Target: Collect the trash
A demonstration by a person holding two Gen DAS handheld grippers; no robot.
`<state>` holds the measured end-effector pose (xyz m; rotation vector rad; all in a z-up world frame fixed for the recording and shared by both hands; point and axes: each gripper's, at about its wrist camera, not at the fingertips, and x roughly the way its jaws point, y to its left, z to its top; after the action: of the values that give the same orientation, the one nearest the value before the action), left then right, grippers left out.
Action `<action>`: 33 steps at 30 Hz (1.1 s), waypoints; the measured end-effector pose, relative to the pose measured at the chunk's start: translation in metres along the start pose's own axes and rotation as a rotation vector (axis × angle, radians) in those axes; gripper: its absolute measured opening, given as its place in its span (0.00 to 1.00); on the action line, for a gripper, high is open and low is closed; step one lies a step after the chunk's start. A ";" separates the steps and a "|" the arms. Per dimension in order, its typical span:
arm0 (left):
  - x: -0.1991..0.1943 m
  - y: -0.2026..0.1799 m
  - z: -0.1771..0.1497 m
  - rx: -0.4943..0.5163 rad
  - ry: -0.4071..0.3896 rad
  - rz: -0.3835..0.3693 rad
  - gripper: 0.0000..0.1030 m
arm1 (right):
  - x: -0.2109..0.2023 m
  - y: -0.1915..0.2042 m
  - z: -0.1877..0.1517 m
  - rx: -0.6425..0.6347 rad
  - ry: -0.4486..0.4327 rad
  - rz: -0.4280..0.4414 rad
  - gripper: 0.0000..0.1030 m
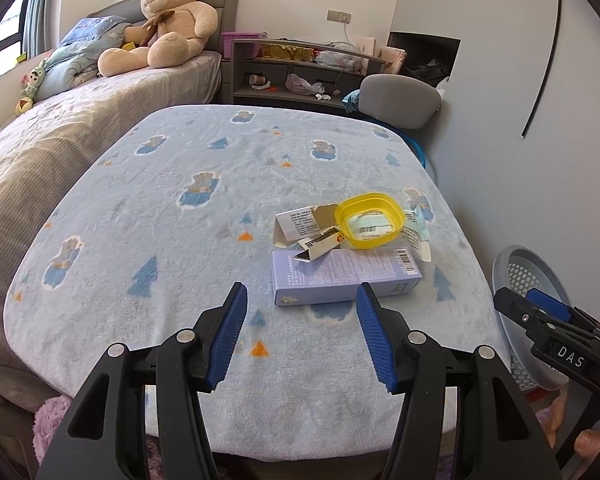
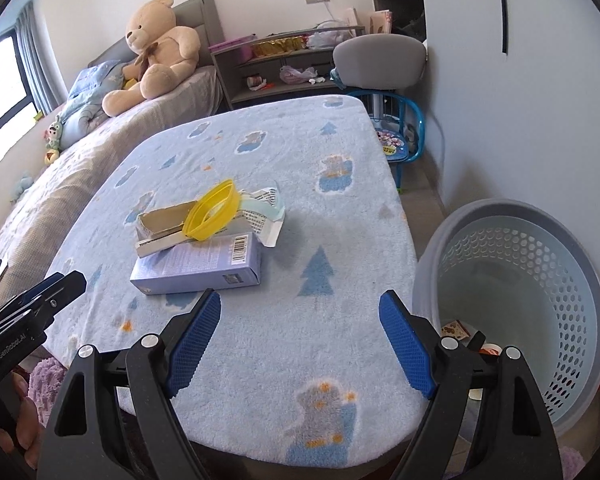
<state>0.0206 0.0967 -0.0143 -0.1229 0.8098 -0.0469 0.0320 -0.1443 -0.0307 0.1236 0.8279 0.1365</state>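
Note:
A pile of trash lies on the blue blanket-covered table (image 1: 180,240): a purple box (image 1: 346,276) (image 2: 198,266), a yellow plastic lid (image 1: 370,220) (image 2: 212,216), a torn cardboard box (image 1: 304,226) (image 2: 164,220) and crumpled paper wrappers (image 1: 418,236) (image 2: 266,210). My left gripper (image 1: 300,300) is open and empty, just short of the purple box. My right gripper (image 2: 300,308) is open and empty over the table's near right edge; it also shows in the left wrist view (image 1: 540,308). A grey perforated basket (image 2: 520,300) (image 1: 528,276) stands on the floor right of the table, with a few scraps at its bottom.
A bed (image 1: 60,128) with a large teddy bear (image 1: 168,24) lies left of the table. A grey shelf (image 1: 300,72) with clutter stands behind it. A grey chair (image 1: 400,100) and a blue child's chair (image 2: 400,136) are at the far right by the wall.

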 end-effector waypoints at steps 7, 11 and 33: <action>-0.001 0.016 0.002 -0.025 -0.010 0.022 0.53 | 0.018 0.017 0.008 -0.032 0.017 0.030 0.78; 0.002 0.025 0.004 -0.041 -0.007 0.037 0.53 | 0.029 0.025 0.011 -0.048 0.030 0.051 0.78; 0.021 0.058 0.006 -0.096 0.028 0.098 0.53 | 0.104 0.035 0.017 -0.110 0.173 0.130 0.79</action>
<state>0.0390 0.1532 -0.0324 -0.1739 0.8452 0.0830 0.1110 -0.0935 -0.0889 0.0620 0.9825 0.3181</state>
